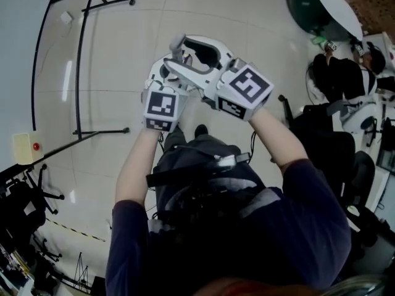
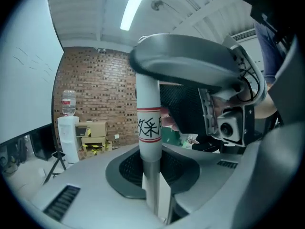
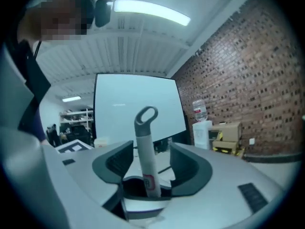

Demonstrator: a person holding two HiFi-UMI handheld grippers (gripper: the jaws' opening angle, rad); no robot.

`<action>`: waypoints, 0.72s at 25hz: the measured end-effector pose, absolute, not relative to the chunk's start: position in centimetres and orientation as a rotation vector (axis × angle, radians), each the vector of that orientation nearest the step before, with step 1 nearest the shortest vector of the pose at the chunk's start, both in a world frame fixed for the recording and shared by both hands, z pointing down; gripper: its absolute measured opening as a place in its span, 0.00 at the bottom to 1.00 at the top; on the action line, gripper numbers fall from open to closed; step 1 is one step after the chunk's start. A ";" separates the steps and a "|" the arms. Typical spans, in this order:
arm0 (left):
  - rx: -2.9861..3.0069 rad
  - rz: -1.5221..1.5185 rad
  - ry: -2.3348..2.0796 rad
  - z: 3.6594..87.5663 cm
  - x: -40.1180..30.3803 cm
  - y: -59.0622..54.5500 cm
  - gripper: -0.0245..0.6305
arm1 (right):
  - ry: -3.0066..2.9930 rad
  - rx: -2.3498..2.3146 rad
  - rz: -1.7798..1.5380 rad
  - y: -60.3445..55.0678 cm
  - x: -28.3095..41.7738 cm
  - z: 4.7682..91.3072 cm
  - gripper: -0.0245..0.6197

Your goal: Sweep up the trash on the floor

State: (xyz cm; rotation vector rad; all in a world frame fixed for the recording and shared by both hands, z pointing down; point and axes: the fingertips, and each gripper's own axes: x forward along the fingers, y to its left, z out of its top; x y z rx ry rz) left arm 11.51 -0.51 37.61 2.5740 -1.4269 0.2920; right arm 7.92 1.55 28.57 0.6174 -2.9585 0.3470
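A white broom handle (image 2: 148,123) with red bands, black characters and a grey loop end (image 1: 178,44) stands upright between my two grippers, held close together in front of the person's body. My left gripper (image 2: 152,175) is shut on the handle, its pads pressed on both sides. In the right gripper view the same kind of white handle (image 3: 145,147) with its grey loop rises between the jaws of my right gripper (image 3: 151,168), which stand wide open and clear of it. The right gripper's body and camera (image 2: 228,125) loom close in the left gripper view. No trash shows on the floor.
A black stand with long legs (image 1: 79,73) lies on the pale tiled floor at left, beside a yellow box with a red button (image 1: 28,148). Chairs and equipment (image 1: 345,79) crowd the right. A water dispenser (image 2: 67,128) and cardboard boxes (image 2: 93,132) stand by the brick wall.
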 end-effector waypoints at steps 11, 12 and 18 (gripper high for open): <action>2.547 0.198 -1.326 43.5 13.3 -2.4 0.12 | -2.746 0.333 0.142 -0.2 6.4 34.2 0.19; 2.538 0.196 -1.326 43.9 13.4 -2.6 0.12 | -2.735 0.286 0.149 -0.4 6.5 34.7 0.19; 2.482 0.233 -1.327 48.2 14.6 -5.1 0.12 | -2.679 0.086 0.191 -2.1 7.3 39.0 0.19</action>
